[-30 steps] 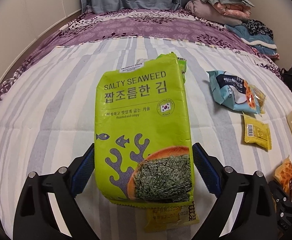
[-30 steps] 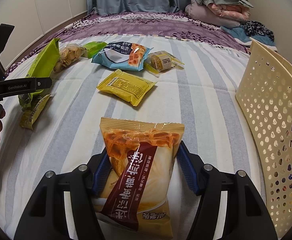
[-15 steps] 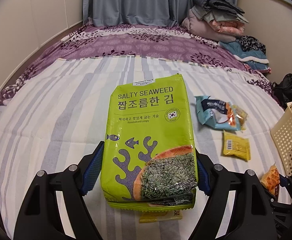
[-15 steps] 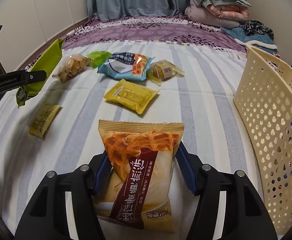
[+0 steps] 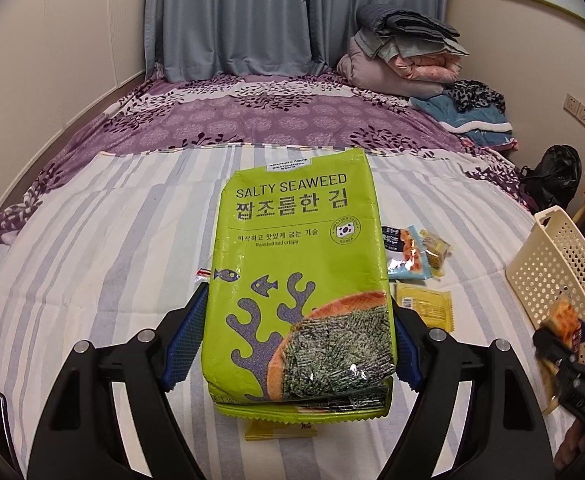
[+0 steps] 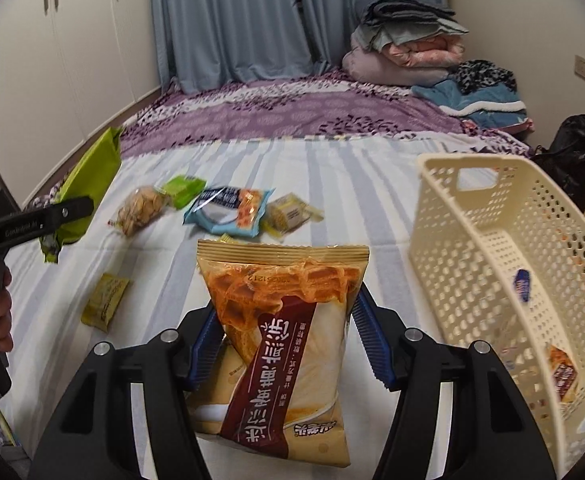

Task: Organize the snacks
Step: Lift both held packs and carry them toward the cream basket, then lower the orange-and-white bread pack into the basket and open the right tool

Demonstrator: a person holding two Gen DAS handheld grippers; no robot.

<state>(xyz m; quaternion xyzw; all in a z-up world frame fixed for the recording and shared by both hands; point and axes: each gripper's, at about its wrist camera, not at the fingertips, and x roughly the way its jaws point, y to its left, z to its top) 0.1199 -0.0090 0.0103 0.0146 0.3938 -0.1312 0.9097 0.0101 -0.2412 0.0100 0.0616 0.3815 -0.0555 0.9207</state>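
The green seaweed pack (image 5: 298, 280) sits pinched between the pads of the left hand-held gripper (image 5: 298, 344), lifted off the striped bed (image 5: 92, 260). The right hand-held gripper (image 6: 286, 340) pinches a waffle snack bag (image 6: 284, 332), the cream basket (image 6: 492, 280) just to its right. This looks like the carry step; next, each pack needs swinging over the basket rim and releasing.
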